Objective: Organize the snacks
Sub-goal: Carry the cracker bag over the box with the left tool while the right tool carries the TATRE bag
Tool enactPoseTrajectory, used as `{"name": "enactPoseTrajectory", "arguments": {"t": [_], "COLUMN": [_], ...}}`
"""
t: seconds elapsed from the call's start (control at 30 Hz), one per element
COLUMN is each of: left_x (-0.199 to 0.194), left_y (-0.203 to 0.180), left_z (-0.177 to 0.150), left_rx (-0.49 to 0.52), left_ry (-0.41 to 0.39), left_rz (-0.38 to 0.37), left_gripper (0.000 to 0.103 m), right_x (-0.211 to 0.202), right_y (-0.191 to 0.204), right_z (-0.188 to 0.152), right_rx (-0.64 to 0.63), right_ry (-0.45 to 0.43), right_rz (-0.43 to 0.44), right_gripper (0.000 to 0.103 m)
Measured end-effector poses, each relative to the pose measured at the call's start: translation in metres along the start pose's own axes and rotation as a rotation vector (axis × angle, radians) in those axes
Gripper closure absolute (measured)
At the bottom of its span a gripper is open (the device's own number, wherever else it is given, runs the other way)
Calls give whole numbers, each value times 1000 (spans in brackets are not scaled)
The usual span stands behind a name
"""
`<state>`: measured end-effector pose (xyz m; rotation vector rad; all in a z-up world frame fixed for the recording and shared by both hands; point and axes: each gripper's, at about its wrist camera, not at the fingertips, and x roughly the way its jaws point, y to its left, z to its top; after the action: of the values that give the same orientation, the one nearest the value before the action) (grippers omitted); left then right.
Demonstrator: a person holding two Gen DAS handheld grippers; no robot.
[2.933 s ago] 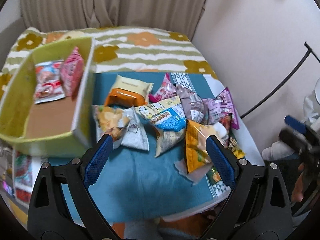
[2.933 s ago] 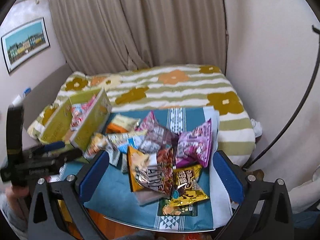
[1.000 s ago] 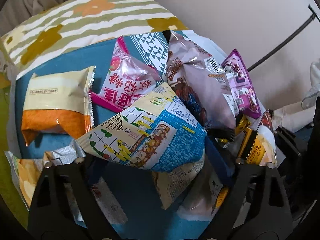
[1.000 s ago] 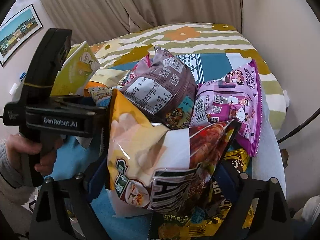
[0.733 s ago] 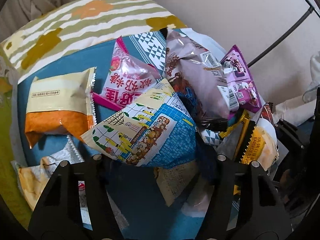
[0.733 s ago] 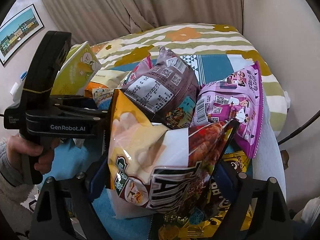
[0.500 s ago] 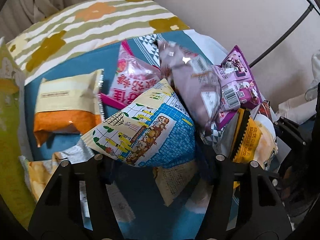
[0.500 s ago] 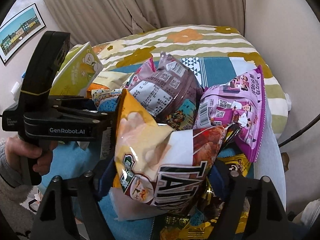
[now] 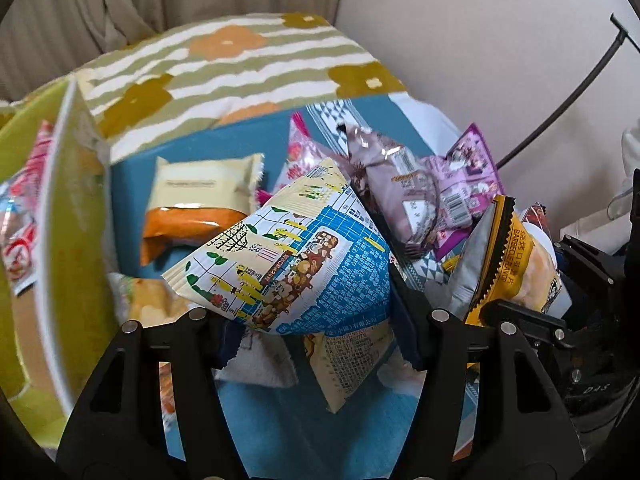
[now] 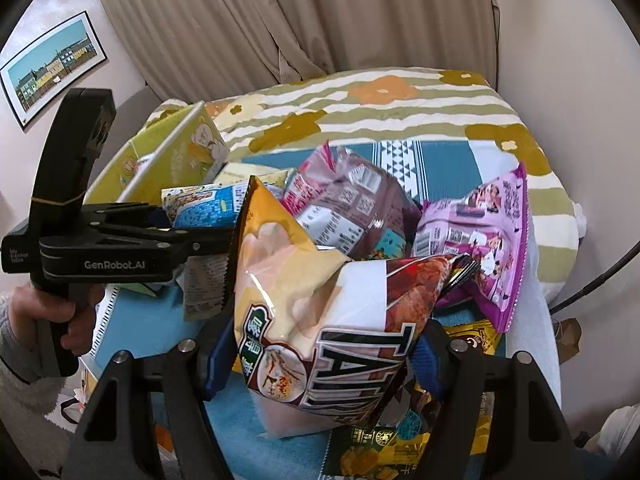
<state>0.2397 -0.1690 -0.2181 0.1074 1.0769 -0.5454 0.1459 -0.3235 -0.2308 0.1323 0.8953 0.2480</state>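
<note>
On the bed: a teal cloth (image 9: 192,160) lay over a striped floral blanket (image 10: 400,100), with snack packets heaped on it.
Left gripper (image 9: 316,332): its jaws were clamped on a blue-and-cream snack bag (image 9: 296,256), held clear above the cloth.
Right gripper (image 10: 320,364): its jaws were closing, pads pressed to both sides of a yellow-and-white chip bag (image 10: 320,312), lifted at the front of the heap.
Box: a yellow-green cardboard box (image 9: 76,240) stood at the left edge of the cloth, a red-and-white packet (image 9: 20,216) inside it.
Heap: a mauve-brown bag (image 10: 352,208) and a purple bag (image 10: 488,236) leaned together behind the chip bag; a cream-and-orange packet (image 9: 196,204) lay flat near the box.
Underneath: a dark green-and-yellow packet (image 10: 380,444) lay flat below the chip bag.
Person: a hand (image 10: 60,312) gripped the left tool's handle.
Wall: a framed picture (image 10: 52,68) hung beside beige curtains (image 10: 280,20).
</note>
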Motion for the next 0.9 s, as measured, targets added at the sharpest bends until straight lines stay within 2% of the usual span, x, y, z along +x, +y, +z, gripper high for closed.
{"name": "enactPoseTrajectory", "arguments": {"t": [0.3, 0.53, 0.7, 0.9], "left_x": [-79, -152, -196, -231], "left_y": [-4, 2, 29, 86], "left_z": [-1, -5, -13, -22], "left_rx": [-41, -99, -153, -229], "left_ry": [-136, -254, -313, -349], "left_rz": [43, 121, 184, 259], "left_gripper": [45, 45, 45, 45], "right_x": [-52, -95, -109, -98], "right_y": [24, 50, 73, 118], "right_z": [17, 43, 68, 101], "right_rx": [-55, -131, -187, -242], "right_ry": [-79, -141, -170, -181], "right_rz": [-2, 13, 48, 95], "right_gripper": [35, 35, 35, 35]}}
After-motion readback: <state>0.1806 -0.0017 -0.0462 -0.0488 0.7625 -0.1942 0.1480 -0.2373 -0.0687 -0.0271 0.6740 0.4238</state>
